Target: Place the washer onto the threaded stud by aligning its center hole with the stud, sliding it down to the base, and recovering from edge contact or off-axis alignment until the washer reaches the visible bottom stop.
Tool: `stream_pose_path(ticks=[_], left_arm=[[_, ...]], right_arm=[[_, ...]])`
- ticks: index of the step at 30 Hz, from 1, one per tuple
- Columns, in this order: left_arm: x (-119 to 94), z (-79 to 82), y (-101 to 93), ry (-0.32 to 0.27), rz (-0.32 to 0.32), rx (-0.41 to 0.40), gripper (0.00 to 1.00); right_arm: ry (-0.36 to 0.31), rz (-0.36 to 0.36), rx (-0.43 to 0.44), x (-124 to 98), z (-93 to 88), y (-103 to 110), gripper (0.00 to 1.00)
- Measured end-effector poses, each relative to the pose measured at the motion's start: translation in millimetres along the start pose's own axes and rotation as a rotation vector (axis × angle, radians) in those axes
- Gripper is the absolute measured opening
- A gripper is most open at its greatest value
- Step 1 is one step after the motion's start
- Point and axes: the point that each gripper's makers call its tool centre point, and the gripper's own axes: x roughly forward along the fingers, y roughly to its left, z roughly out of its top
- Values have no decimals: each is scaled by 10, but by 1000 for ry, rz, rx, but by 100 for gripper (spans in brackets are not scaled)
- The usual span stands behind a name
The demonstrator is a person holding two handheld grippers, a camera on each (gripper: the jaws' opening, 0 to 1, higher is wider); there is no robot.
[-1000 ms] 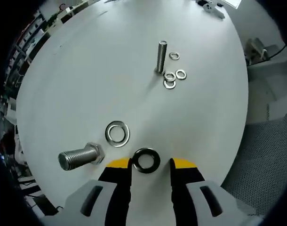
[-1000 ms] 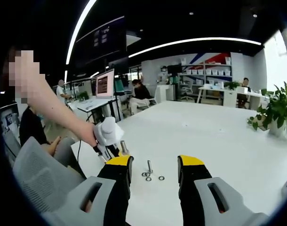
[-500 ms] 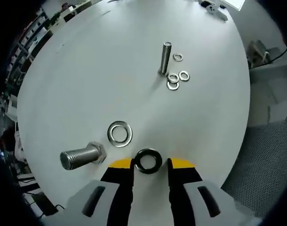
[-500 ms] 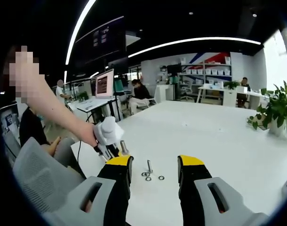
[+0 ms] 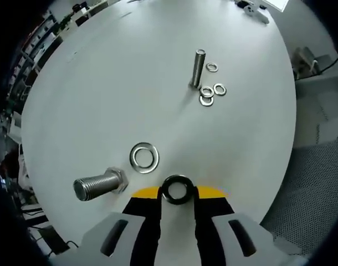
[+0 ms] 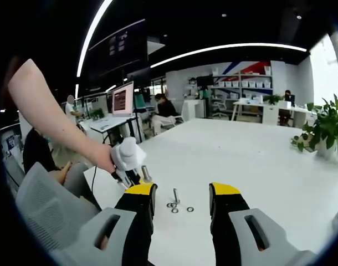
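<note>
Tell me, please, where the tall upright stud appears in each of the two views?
Left gripper view: the upright stud stands upper centre, far beyond the left tongs.
Right gripper view: it stands small, low in the picture, between the right tongs' tips.
Shared landmark: the small washers lying at its foot.

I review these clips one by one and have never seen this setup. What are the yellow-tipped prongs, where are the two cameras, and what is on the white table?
No robot here: a person holds a two-jaw gripper in each hand, with a fisheye camera riding on each. The left gripper view looks down on the white table. The left gripper has closed its yellow-tipped jaws on a black ring washer. Nearby lie a large silver washer, a thick bolt on its side, a slim upright threaded stud and small silver washers. In the right gripper view, the right gripper is open, holding nothing.
</note>
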Motion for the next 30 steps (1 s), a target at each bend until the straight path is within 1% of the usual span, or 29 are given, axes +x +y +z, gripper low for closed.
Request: stream_pose_path(ticks=[7, 11, 18, 24, 30], left_arm=[[-4, -2, 7, -3, 4, 7, 19], [-10, -16, -50, -4, 2, 33, 19], [-27, -28, -64, 0, 0, 55, 19], [-86, -32, -34, -3, 12, 84, 19], [-166, -22, 13, -11, 20, 88, 19]], right_arm=[[8, 3, 1, 10, -17, 11, 41], [15, 5, -3, 16, -32, 12, 41], [22, 6, -3, 15, -44, 13, 41], [23, 4, -1, 15, -50, 5, 41], [24, 3, 0, 19, -53, 1, 41]])
